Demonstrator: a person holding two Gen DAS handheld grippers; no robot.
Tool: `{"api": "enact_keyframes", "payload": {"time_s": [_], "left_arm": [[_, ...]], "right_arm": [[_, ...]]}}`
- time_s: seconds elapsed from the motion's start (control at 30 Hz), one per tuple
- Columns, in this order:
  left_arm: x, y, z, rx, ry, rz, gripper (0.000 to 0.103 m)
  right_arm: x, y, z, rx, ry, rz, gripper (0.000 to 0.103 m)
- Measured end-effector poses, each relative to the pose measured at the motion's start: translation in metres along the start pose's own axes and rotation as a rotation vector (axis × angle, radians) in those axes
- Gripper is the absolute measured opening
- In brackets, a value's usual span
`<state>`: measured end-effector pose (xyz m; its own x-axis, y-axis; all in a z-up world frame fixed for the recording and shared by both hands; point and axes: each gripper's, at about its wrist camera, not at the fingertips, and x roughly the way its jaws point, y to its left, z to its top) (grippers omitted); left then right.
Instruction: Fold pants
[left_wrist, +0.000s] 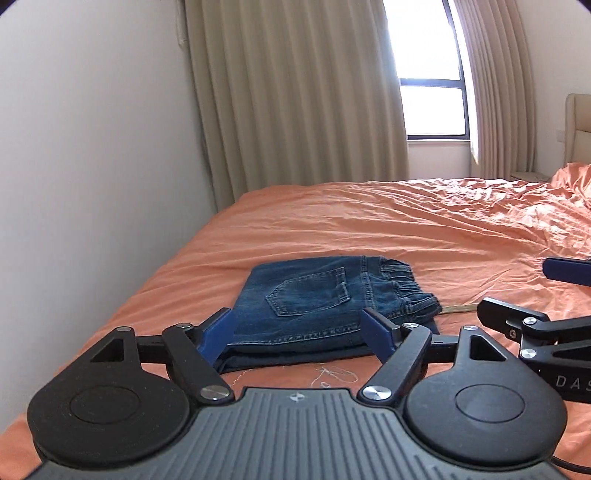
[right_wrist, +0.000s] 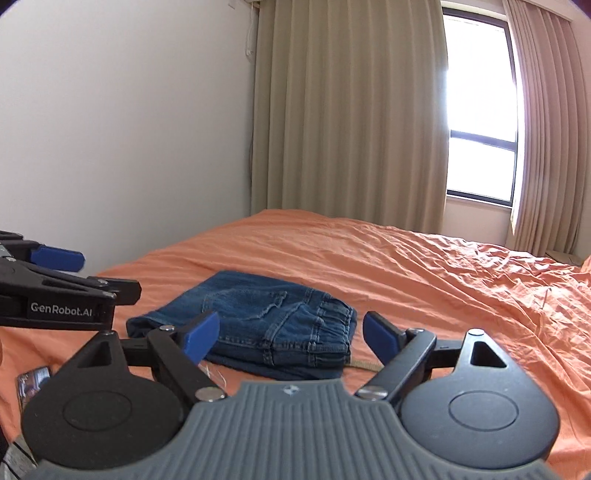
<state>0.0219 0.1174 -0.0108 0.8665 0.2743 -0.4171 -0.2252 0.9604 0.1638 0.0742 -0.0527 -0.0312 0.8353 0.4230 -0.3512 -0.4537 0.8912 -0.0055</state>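
Blue denim pants lie folded into a compact rectangle on the orange bed, back pocket up, elastic waistband to the right. They also show in the right wrist view. My left gripper is open and empty, its blue fingertips spread just in front of the near edge of the pants. My right gripper is open and empty, also just short of the pants. Each gripper shows at the edge of the other's view, the right one and the left one.
The orange bed sheet is wrinkled and stretches far right. A white wall runs along the left bed edge. Beige curtains and a window stand behind. Loose white threads lie near the pants. A headboard is far right.
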Motion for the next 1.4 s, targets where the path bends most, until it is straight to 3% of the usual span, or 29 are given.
{"api": "enact_keyframes", "payload": {"time_s": [0.27, 0.53, 1.4], "left_arm": [[0.021, -0.008, -0.035, -0.011, 0.114, 0.006, 0.091], [0.016, -0.012, -0.042, -0.025, 0.149, 0.024, 0.091], [-0.006, -0.019, -0.024, -0.01, 0.125, 0.01, 0.091]], "right_arm": [[0.038, 0.001, -0.038, 0.095, 0.154, 0.021, 0.081], [0.034, -0.01, -0.035, 0.134, 0.141, 0.017, 0.081], [0.003, -0.019, -0.022, 0.168, 0.085, 0.016, 0.081]]}}
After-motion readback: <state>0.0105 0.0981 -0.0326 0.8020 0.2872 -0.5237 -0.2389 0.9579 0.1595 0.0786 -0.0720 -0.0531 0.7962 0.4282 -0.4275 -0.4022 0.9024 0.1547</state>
